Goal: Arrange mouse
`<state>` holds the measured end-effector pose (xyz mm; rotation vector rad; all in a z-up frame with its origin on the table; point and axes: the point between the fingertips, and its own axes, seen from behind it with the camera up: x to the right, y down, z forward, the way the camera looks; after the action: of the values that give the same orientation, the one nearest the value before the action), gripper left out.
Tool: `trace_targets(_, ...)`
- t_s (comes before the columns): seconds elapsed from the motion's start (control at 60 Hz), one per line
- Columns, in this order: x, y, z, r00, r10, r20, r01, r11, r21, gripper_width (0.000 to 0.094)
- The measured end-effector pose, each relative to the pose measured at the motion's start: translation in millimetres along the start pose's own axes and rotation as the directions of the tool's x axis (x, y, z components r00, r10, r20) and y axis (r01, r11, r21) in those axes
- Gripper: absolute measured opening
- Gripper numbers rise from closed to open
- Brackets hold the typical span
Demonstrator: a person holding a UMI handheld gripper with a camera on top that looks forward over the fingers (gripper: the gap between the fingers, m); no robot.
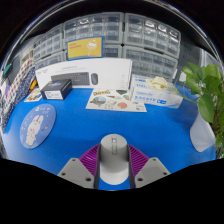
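Purple-padded fingers [88,160] sit nearest the lens, the gripper [114,166] clenched on the mouse [115,157], a pale grey one held between the pads with its nose pointing ahead, over the near part of the blue table cover [95,128].

Beyond it, from big to small: a wall of clear drawer cabinets [120,35] runs across the back; a white keyboard box [85,72] stands before it; a leafy green plant [207,95] rises to the right; a flat white box [158,92] lies beside the plant; a round printed mat [37,125] rests to the left; a leaflet [113,98] lies ahead of the fingers — and a small black box [57,88] sits near the keyboard box.

By my judgement the mouse is light, rigid and smooth-shelled, so it could slip or twist under a loose pinch. Its flat sides, about mid-length, look like the best hold — clear of buttons and wheel.
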<state>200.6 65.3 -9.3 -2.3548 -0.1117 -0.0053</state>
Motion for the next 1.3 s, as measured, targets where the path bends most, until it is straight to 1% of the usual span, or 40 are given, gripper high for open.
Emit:
trace_targets(0.05, 0.4, 0.6, -0.7, 1.000, -0.006, -0.021, 0.006, 1.000, -0.003, 0.0411)
trace_targets(0.067, -0.1, 0.4, -0.2, 1.000, -0.011, -0.028, 0.011, 1.000, -0.003, 0.0386)
trace_targets(0.083, 0.5, 0.2, -0.5, 0.999, -0.014, -0.036, 0.014, 1.000, -0.005, 0.0379)
trace_targets(0.233, 4.3, 1.1, -3.9, 0.993, 0.070, -0.096, -0.075, 0.996, -0.054, 0.0377)
trace_targets(0.267, 6.1, -4.4, -8.0, 0.989, 0.096, -0.115, -0.102, 0.993, -0.050, 0.0379)
trace_targets(0.383, 12.9, -62.5, -45.7, 0.964, 0.175, -0.200, -0.166, 0.984, 0.062, 0.0379)
trace_targets(0.45, 5.2, -107.2, -75.1, 0.954, 0.208, -0.215, -0.180, 0.973, 0.145, 0.0379)
trace_targets(0.533, -19.4, -164.8, -106.5, 0.950, 0.208, -0.231, -0.152, 0.959, 0.238, 0.0380)
trace_targets(0.6, -47.7, -199.7, -127.7, 0.954, 0.193, -0.229, -0.121, 0.948, 0.295, 0.0379)
trace_targets(0.65, -77.3, -221.7, -135.6, 0.960, 0.191, -0.207, -0.116, 0.938, 0.327, 0.0379)
trace_targets(0.733, -128.1, -242.2, -133.9, 0.970, 0.162, -0.181, -0.092, 0.935, 0.344, 0.0377)
trace_targets(0.8, -168.6, -242.9, -118.5, 0.978, 0.132, -0.162, -0.073, 0.941, 0.331, 0.0379)
trace_targets(0.85, -197.9, -234.3, -98.4, 0.984, 0.121, -0.133, -0.075, 0.948, 0.309, 0.0379)
trace_targets(0.967, -250.0, -186.4, -36.4, 0.987, 0.127, -0.093, -0.108, 0.976, 0.188, 0.0377)
trace_targets(1.033, -267.0, -150.7, -8.0, 0.988, 0.121, -0.094, -0.111, 0.988, 0.106, 0.0375)
trace_targets(1.133, -283.1, -102.0, 24.7, 0.989, 0.116, -0.090, -0.116, 0.993, 0.004, 0.0375)
trace_targets(1.25, -288.4, -58.1, 46.4, 0.989, 0.106, -0.099, -0.114, 0.990, -0.082, 0.0384)
trace_targets(1.267, -286.8, -64.1, 48.3, 0.989, 0.108, -0.098, -0.113, 0.992, -0.052, 0.0381)
trace_targets(1.3, -286.2, -61.4, 48.0, 0.990, 0.097, -0.099, -0.103, 0.993, -0.060, 0.0382)
